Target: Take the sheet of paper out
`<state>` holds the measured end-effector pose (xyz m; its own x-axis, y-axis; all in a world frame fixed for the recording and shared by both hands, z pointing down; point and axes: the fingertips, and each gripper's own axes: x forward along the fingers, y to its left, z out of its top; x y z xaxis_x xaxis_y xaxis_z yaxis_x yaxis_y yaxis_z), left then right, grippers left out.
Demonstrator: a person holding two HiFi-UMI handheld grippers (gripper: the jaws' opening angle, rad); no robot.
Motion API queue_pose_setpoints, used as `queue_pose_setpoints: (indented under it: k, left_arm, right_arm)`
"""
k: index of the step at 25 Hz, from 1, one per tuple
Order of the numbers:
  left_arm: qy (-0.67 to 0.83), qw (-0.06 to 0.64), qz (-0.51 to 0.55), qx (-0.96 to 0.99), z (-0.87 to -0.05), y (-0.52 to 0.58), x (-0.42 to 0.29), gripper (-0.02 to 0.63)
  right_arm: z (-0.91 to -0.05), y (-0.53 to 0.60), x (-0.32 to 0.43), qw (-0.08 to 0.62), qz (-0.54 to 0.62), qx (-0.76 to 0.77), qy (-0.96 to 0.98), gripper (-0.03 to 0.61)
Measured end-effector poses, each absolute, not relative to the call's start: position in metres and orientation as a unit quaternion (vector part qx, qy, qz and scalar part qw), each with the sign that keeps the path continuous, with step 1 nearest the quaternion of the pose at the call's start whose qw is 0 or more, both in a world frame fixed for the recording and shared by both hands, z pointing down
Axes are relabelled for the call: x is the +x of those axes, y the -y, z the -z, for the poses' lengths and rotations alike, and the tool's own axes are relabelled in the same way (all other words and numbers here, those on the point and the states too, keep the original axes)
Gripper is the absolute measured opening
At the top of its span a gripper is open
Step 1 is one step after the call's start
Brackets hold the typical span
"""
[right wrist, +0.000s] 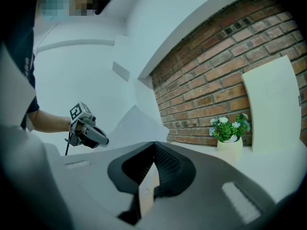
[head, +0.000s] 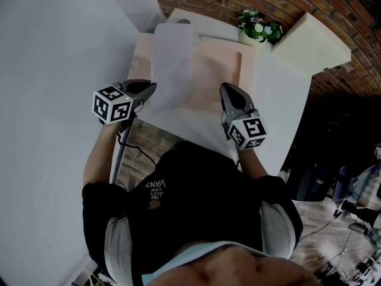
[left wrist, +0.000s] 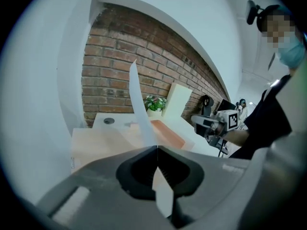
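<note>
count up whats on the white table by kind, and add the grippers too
sheet of paper: 1
peach folder: 1
potted plant: 1
cream panel: 1
grippers: 2, the left gripper and the right gripper
total: 6

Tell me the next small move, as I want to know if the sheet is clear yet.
Probably lift the left gripper up and away from the folder. Its jaws are shut on the sheet, which in the head view hangs over the folder's left part, so it may not be clear. The right gripper is shut on the folder's near edge, seemingly holding it down.
</note>
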<state>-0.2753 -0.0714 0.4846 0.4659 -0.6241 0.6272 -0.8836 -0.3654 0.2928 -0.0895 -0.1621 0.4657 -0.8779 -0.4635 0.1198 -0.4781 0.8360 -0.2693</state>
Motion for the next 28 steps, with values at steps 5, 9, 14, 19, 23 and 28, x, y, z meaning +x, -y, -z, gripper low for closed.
queue_pose_setpoints:
  k: [5, 9, 14, 19, 23, 28]
  left_arm:
    - [0.461, 0.269, -0.21, 0.819, -0.455, 0.07, -0.262, 0.002]
    - [0.446, 0.251, -0.204, 0.835, -0.435, 0.068, -0.249, 0.002]
    - [0.429, 0.22, -0.192, 0.855, -0.411, 0.067, -0.23, 0.001]
    - [0.405, 0.195, -0.184, 0.874, -0.392, 0.063, -0.213, 0.0]
    - [0.381, 0.173, -0.17, 0.892, -0.381, 0.061, -0.203, 0.002]
    - [0.353, 0.163, -0.142, 0.91, -0.376, 0.057, -0.197, 0.0]
  right_arm:
    - [-0.458, 0.169, -0.093, 0.02, -0.133, 0.241, 0.961, 0.002]
    - [-0.45, 0.175, -0.094, 0.012, -0.123, 0.237, 0.964, 0.002]
    - [-0.442, 0.186, -0.091, 0.005, -0.115, 0.24, 0.964, 0.002]
    - [-0.435, 0.193, -0.088, -0.011, -0.124, 0.234, 0.964, 0.005]
    - [-0.429, 0.198, -0.085, -0.027, -0.135, 0.226, 0.964, 0.094]
    - [-0.412, 0.201, -0.078, -0.078, -0.169, 0.195, 0.963, 0.132]
